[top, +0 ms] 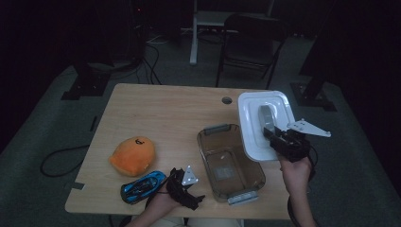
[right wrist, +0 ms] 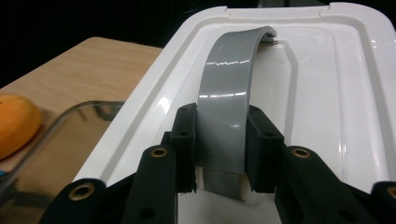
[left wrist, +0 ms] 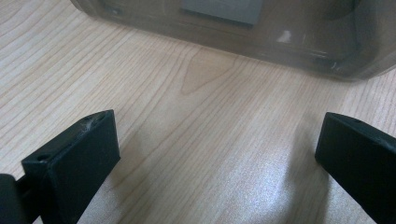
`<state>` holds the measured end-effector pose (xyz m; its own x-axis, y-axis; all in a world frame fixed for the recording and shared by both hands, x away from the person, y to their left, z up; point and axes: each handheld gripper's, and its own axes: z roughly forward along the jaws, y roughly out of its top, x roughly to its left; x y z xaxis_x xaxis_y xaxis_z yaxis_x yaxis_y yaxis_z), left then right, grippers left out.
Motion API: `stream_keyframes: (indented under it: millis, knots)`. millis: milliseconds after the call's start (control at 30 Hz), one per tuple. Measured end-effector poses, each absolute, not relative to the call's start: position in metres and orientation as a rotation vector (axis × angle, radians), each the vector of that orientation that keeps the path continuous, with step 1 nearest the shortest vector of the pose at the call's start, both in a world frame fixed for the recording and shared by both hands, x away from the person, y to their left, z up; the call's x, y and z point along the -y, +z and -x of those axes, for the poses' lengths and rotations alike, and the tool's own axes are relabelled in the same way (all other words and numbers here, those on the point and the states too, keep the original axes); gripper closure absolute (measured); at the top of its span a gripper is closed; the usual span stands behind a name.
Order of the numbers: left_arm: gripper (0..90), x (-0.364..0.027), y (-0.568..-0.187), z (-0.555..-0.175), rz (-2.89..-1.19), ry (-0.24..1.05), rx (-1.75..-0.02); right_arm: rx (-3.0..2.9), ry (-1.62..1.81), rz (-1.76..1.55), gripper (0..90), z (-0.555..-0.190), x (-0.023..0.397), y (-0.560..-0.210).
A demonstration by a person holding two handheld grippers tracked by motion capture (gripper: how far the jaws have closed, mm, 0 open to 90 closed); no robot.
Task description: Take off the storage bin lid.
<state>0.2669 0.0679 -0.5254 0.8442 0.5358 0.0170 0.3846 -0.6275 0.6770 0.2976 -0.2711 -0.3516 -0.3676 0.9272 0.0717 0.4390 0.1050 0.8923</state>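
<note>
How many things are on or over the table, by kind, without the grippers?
Soft toy, orange: 1
Toy car, blue: 1
Clear box: 1
White lid, held by its grey handle: 1
Total: 4

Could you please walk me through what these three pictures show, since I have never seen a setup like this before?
A person at a wooden table holds a hand-operated tool with two black jaws in each hand. One camera looks down from above; the other two ride on the tools. The right tongs are shut on the grey handle of a white lid, held beside a clear plastic box. The left tongs are open over bare wood near that box. An orange plush toy and a blue toy car lie on the table.
</note>
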Motion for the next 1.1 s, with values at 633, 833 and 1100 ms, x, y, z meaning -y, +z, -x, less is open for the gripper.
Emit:
stream_keyframes:
  millis: [633,833,1100]
  knots:
    - [0.3,-0.068,-0.525,-0.267,-2.322,0.286,-0.667,-1.830,1.095,-1.522,68.5,-0.336,0.321,-0.422]
    - [0.3,-0.068,-0.526,-0.267,-2.321,0.283,-0.668,-1.884,1.075,-1.537,68.5,-0.348,0.316,-0.453]
    - [0.4,-0.068,-0.525,-0.267,-2.322,0.284,-0.668,-1.930,1.071,-1.565,68.4,-0.361,0.313,-0.479]
